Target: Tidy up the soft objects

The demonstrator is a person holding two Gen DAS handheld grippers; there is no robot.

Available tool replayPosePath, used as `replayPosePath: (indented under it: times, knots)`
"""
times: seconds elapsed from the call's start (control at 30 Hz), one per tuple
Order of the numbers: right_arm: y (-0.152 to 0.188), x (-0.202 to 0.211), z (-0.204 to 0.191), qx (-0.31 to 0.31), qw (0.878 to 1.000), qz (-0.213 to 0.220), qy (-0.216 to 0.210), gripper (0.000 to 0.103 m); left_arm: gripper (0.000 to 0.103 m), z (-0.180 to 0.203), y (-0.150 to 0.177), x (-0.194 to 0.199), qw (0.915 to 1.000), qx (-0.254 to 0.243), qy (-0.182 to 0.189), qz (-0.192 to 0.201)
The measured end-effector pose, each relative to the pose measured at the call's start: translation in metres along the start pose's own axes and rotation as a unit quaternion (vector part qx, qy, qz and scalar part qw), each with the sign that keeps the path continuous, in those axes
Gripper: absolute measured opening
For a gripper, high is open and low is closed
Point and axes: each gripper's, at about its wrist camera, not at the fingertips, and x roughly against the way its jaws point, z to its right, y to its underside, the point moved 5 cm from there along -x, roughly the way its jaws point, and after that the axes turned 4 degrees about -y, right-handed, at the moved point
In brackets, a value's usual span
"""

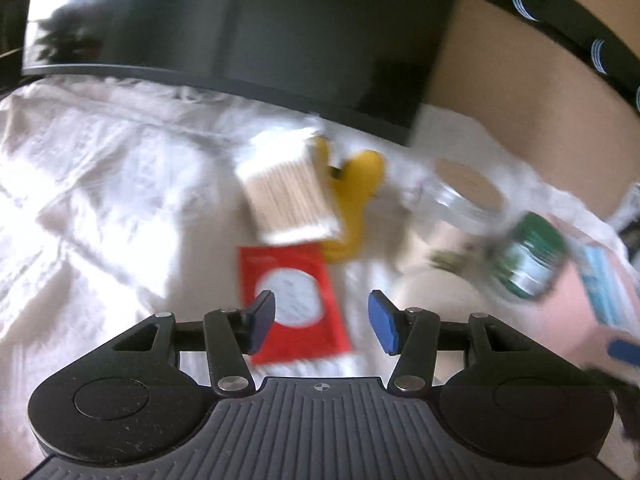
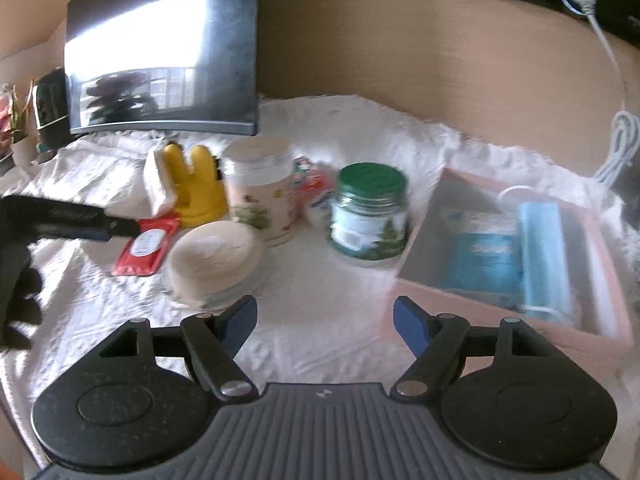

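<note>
My left gripper [image 1: 316, 320] is open and hovers just above a red packet [image 1: 292, 312] with a white round label, which lies flat on the white cloth and shows between the jaws. Past it lie a clear pack of cotton swabs [image 1: 288, 196] and a yellow soft toy [image 1: 356, 200]. My right gripper [image 2: 325, 320] is open with nothing between its fingers, above bare cloth. To its left lies a round white pack of pads [image 2: 216, 260]. To its right a pink box [image 2: 480, 304] holds a blue mask pack [image 2: 544, 240] and a blue packet [image 2: 484, 252]. The left gripper [image 2: 120, 226] reaches the red packet [image 2: 146, 246].
A glass jar with a pale lid [image 2: 260, 196] and a green-lidded jar [image 2: 370, 216] stand mid-table, with small colourful packets [image 2: 316, 188] between them. A dark monitor [image 2: 164, 60] stands behind, a white cable [image 2: 616, 144] at the right, plants [image 2: 16, 120] at the far left.
</note>
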Motion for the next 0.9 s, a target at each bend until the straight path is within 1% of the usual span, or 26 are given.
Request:
replayPosePath:
  times: [0.1,0.2,0.27,0.33,0.4,0.47,0.5,0.53,0.57,0.63,0.7,0.8,0.87,0.9]
  knots:
    - [0.004,0.000,-0.009,0.009,1.000,-0.003,-0.008,0.076,0.056,-0.011,-0.020,-0.004,0.9994,0.015,-0.002,0.032]
    - [0.006,-0.008,-0.017,0.019,1.000,-0.011,-0.015,0.076,0.056,-0.007,-0.043,-0.011,0.9983,0.037,0.012,0.043]
    - [0.005,-0.017,-0.021,0.018,1.000,-0.016,-0.016,0.076,0.056,0.000,-0.056,-0.015,0.9975,0.036,0.016,0.059]
    - [0.003,-0.024,-0.027,0.014,1.000,-0.020,-0.016,0.076,0.056,0.009,-0.067,-0.026,0.9972,0.020,-0.008,0.071]
    - [0.001,-0.026,-0.033,0.014,1.000,-0.017,-0.019,0.076,0.057,0.015,-0.073,-0.045,0.9978,0.001,-0.026,0.061]
    - [0.002,-0.025,-0.039,0.025,0.999,-0.017,-0.022,0.076,0.058,0.016,-0.072,-0.060,0.9957,-0.028,-0.072,0.051]
    - [0.003,-0.024,-0.041,0.033,0.999,-0.016,-0.023,0.076,0.058,0.013,-0.072,-0.066,0.9942,-0.034,-0.091,0.048]
    - [0.005,-0.024,-0.043,0.043,0.999,-0.015,-0.022,0.076,0.060,0.007,-0.070,-0.070,0.9935,-0.032,-0.099,0.045]
    - [0.007,-0.024,-0.043,0.050,0.998,-0.014,-0.018,0.076,0.064,0.000,-0.068,-0.070,0.9938,-0.027,-0.098,0.044]
    - [0.010,-0.027,-0.040,0.050,0.998,-0.019,-0.016,0.076,0.065,-0.015,-0.064,-0.068,0.9939,-0.025,-0.097,0.045]
    - [0.012,-0.034,-0.036,0.036,0.999,-0.029,-0.025,0.076,0.063,-0.030,-0.061,-0.067,0.9930,-0.022,-0.107,0.044]
    - [0.009,-0.038,-0.037,0.028,0.999,-0.028,-0.034,0.076,0.060,-0.056,-0.062,-0.064,0.9923,0.016,-0.111,0.052]
    - [0.005,-0.038,-0.041,0.033,0.998,-0.018,-0.042,0.076,0.048,-0.065,-0.061,-0.063,0.9943,0.030,-0.087,0.054]
    - [0.001,-0.041,-0.046,0.038,0.998,-0.016,-0.047,0.076,0.041,-0.066,-0.061,-0.062,0.9949,0.023,-0.079,0.058]
